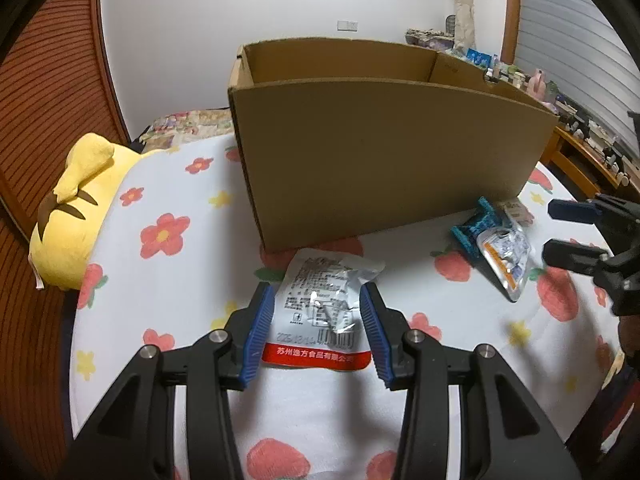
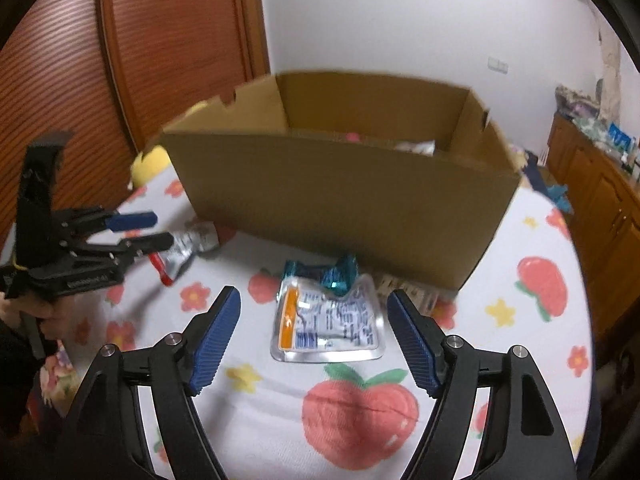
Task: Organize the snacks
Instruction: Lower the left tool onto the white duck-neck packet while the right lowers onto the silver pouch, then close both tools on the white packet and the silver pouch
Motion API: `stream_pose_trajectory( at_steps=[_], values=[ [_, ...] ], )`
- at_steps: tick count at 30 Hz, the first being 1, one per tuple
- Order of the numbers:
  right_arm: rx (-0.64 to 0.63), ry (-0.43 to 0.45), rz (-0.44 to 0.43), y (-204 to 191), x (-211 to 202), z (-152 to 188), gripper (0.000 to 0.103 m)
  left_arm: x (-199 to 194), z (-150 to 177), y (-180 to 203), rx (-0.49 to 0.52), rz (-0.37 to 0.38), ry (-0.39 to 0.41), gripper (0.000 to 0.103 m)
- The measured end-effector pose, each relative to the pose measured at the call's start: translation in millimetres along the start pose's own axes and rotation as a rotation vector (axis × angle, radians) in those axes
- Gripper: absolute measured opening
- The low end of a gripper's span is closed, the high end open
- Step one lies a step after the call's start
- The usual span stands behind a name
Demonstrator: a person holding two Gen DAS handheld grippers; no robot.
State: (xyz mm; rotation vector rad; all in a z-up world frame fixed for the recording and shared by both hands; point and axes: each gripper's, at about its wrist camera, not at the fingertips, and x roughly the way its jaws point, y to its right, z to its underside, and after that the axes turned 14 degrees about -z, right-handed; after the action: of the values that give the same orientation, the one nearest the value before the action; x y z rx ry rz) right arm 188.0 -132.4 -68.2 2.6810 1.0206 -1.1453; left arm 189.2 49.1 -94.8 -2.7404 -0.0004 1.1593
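Note:
A silver snack packet with a red band (image 1: 320, 312) lies flat on the flowered blanket. My left gripper (image 1: 316, 292) is open and straddles it, with the blue pads close beside its edges. In the right wrist view the left gripper (image 2: 164, 230) sits low over that packet (image 2: 192, 244). My right gripper (image 2: 314, 300) is open wide around a silver packet with an orange stripe (image 2: 328, 328), not touching it. A teal wrapper (image 2: 332, 272) lies just behind that packet. The open cardboard box (image 1: 380, 160) (image 2: 340, 200) stands behind both packets and holds a few items, mostly hidden.
A yellow plush pillow (image 1: 80, 216) lies at the blanket's left edge. A pale packet (image 2: 408, 292) rests against the box's front. A wooden dresser (image 2: 600, 200) with clutter stands to the right, and a wooden door (image 2: 160, 40) behind on the left.

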Motion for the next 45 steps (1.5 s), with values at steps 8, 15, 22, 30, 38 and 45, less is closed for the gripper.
stream_pose_trajectory(
  at_steps=[8,15,22,30,38,45],
  values=[
    [0.038,-0.062,0.017,16.4,32.4,4.6,0.078,14.3,3.3,-1.8,0.001,0.01,-0.032,0.047],
    [0.017,-0.107,0.034,17.8,44.5,6.2,0.079,18.1,2.9,-6.2,-0.027,0.041,-0.04,0.049],
    [-0.011,-0.12,0.058,15.6,50.7,9.3,0.084,19.6,-2.5,1.4,-0.007,0.059,-0.041,0.057],
    [-0.026,-0.124,0.067,11.8,54.1,10.9,0.086,35.6,-3.9,5.9,0.001,0.044,-0.084,0.065],
    [-0.026,-0.124,0.066,11.5,53.8,10.9,0.087,36.1,-3.6,5.2,-0.005,0.049,-0.069,0.063],
    [-0.027,-0.123,0.067,11.7,53.0,10.6,0.087,29.9,1.5,1.1,-0.025,0.055,-0.066,0.062]
  ],
)
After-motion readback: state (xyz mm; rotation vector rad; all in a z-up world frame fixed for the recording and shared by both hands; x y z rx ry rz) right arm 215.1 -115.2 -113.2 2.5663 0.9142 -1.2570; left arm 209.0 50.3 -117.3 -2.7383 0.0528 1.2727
